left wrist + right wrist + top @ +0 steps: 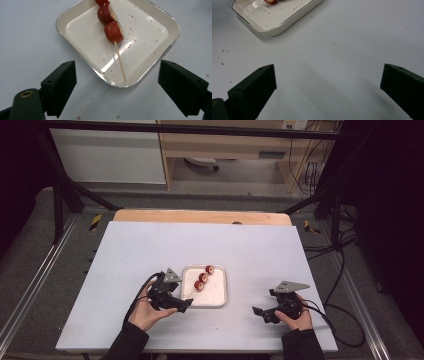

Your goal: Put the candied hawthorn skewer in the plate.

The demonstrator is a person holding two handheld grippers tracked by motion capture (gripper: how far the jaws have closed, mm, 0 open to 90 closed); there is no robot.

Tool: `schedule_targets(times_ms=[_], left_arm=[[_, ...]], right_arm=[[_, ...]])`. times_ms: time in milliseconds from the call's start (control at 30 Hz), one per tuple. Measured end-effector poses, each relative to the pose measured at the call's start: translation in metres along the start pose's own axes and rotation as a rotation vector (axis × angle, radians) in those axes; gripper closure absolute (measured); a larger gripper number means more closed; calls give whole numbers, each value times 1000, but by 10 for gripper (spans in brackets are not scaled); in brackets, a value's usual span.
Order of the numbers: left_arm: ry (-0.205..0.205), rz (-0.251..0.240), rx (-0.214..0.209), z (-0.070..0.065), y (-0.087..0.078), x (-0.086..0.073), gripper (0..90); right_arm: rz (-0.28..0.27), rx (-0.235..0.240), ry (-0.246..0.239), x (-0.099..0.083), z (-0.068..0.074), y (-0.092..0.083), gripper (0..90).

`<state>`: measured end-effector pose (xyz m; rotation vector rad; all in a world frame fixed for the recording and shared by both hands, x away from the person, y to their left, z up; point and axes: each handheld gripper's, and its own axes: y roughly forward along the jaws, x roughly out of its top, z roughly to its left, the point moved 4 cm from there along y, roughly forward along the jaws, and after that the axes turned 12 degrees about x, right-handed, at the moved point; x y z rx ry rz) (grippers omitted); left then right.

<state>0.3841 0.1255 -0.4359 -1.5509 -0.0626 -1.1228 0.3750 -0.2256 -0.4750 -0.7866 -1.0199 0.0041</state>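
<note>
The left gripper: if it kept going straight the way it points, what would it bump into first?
Probably the near rim of the white tray, then the skewer lying in it. The left gripper is open and empty; depth is unclear.

You've got dark long sleeves on both arms. Each tool, left tool [186, 305] and right tool [258, 312], is matte black, with 2 chunky wedge-shaped jaws, a small screw hole in the jaw face, a grey 3-cornered plate on top and a black cable looping off it.
</note>
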Motion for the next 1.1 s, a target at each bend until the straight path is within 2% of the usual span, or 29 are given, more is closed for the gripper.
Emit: schedule_targets(times_ms=[100,300,600,700,800,1100], left_arm=[[4,-21,24,9,-9,-12,87],[-66,-53,46,33,-24,-39,48],[-137,-109,76,61,-31,-81,45],[-135,-108,77,65,-31,-90,45],[-135,-98,62,67,-28,-96,45],[-112,-91,69,66,-24,-98,46]], right_arm=[[1,0,2,0,0,0,10],[2,-3,2,0,0,0,8],[9,-4,1,-2,0,0,8],[17,-7,-3,-3,0,1,8],[21,-6,-4,-4,1,1,8],[28,-3,-12,-4,2,1,8]])
